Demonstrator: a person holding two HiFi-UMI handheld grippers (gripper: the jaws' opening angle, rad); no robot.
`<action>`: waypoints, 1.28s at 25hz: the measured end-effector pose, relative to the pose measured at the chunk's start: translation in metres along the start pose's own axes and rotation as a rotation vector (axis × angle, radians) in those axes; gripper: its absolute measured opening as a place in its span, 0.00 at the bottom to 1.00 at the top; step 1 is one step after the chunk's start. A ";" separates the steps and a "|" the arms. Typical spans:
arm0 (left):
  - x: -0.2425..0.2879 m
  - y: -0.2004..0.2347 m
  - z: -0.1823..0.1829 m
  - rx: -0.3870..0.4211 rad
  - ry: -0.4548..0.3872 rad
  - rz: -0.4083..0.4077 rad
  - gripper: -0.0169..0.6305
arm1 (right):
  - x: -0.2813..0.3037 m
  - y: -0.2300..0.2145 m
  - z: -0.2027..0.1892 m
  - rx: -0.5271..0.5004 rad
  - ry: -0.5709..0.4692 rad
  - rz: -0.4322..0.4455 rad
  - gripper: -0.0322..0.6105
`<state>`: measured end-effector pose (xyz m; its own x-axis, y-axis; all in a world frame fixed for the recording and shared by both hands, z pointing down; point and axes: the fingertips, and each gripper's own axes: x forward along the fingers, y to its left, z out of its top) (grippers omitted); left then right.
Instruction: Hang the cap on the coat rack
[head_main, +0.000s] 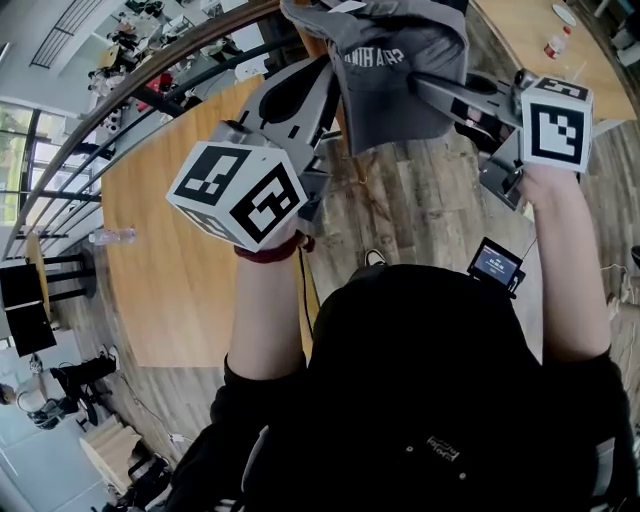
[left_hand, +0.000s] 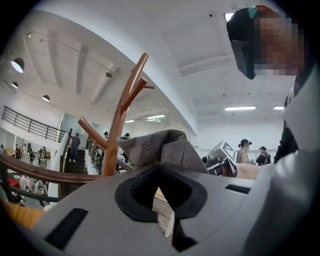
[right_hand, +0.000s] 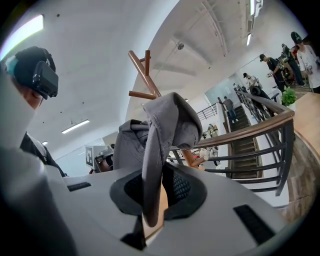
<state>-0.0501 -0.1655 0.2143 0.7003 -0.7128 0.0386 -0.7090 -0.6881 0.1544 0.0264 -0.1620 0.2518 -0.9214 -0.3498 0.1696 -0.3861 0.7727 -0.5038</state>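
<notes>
Right tongs (right_hand: 154, 195) are clamped on a fold of the grey cap (right_hand: 167, 122), which is run down between the nearly closed jaws. Left tongs (left_hand: 160, 175) are drawn almost together, and the cap's other edge appears pinched at their tips. The cap is held up between both, with the wooden coat rack (left_hand: 119, 120) seen close behind it.

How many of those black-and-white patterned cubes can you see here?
2: the left cube on the left gripper, the right cube on the right gripper. More may be out of view.
</notes>
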 end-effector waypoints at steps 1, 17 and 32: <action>0.002 0.002 -0.001 -0.002 0.000 -0.004 0.03 | 0.000 -0.003 0.000 -0.001 0.000 -0.007 0.12; -0.021 -0.006 -0.002 0.004 -0.058 -0.050 0.03 | -0.002 0.016 -0.011 -0.016 -0.024 -0.041 0.12; -0.034 -0.022 0.009 0.004 -0.054 0.039 0.03 | -0.009 0.032 -0.005 -0.039 0.012 0.038 0.12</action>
<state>-0.0593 -0.1277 0.2003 0.6663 -0.7456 -0.0092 -0.7363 -0.6599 0.1494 0.0220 -0.1315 0.2388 -0.9359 -0.3134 0.1609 -0.3517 0.8054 -0.4771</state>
